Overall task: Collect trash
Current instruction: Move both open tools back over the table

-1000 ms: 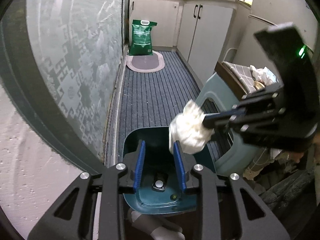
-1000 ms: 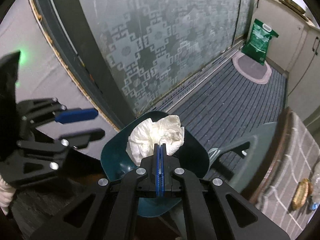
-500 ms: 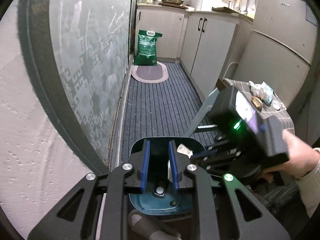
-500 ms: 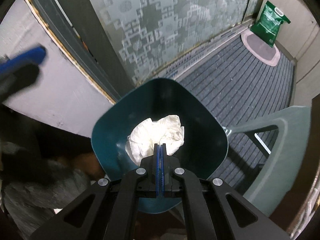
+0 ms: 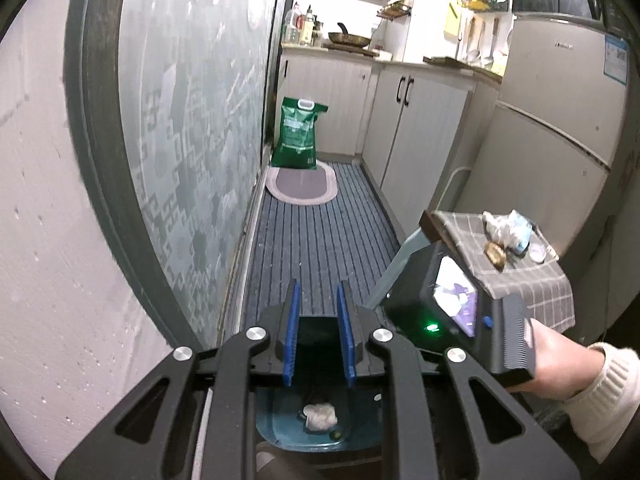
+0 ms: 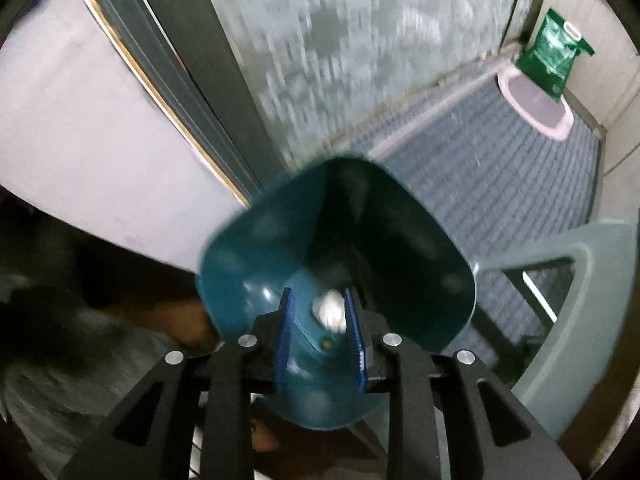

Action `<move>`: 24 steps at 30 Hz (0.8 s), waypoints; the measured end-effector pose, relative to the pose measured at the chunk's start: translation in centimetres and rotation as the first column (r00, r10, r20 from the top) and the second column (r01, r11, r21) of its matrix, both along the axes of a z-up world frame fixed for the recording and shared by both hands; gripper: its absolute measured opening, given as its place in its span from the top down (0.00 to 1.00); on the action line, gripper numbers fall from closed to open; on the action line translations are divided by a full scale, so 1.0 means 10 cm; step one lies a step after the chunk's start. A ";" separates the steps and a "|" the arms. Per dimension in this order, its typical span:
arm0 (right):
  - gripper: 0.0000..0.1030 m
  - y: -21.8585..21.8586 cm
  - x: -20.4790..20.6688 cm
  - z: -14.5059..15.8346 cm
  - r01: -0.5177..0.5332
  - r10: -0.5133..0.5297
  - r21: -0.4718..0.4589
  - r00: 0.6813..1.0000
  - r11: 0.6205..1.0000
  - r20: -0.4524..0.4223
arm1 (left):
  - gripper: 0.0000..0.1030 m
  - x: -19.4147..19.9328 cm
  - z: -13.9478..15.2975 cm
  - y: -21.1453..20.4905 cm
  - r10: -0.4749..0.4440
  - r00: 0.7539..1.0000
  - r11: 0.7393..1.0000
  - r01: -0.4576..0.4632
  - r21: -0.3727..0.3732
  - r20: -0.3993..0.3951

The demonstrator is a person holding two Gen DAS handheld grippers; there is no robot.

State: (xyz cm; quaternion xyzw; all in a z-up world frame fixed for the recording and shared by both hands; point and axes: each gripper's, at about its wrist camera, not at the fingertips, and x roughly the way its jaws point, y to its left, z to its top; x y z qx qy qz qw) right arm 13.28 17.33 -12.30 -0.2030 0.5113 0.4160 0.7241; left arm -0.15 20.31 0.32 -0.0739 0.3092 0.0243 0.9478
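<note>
Right wrist view: the right tool [image 6: 318,320] is opening above the teal bin [image 6: 420,240]; the white paper wad [image 6: 330,310] lies inside, loose. Left tool [image 5: 318,332] stands narrow and empty.

I'm seeing a striped grey floor mat [image 5: 320,240] running down the kitchen aisle, with an oval rug [image 5: 302,184] at its far end and a green bag [image 5: 298,140] standing on that rug. The teal bin [image 6: 420,280] stands near me, a white wad [image 5: 320,417] lying on its bottom.
</note>
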 end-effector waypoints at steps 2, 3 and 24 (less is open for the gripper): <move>0.76 -0.05 -0.02 0.17 0.011 -0.012 0.048 0.999 0.999 0.031 | 0.76 0.01 0.04 -0.02 0.001 1.000 1.000 -0.001 -0.003 0.012; 0.76 -0.08 -0.03 0.23 0.014 -0.017 0.059 0.999 0.998 0.047 | 0.74 0.01 0.06 -0.04 0.005 1.000 1.000 -0.005 -0.003 0.020; 0.76 -1.28 0.04 1.04 0.139 -0.199 0.260 0.955 0.955 0.221 | 0.60 0.48 0.12 -0.73 -0.073 0.997 0.997 0.072 0.025 0.036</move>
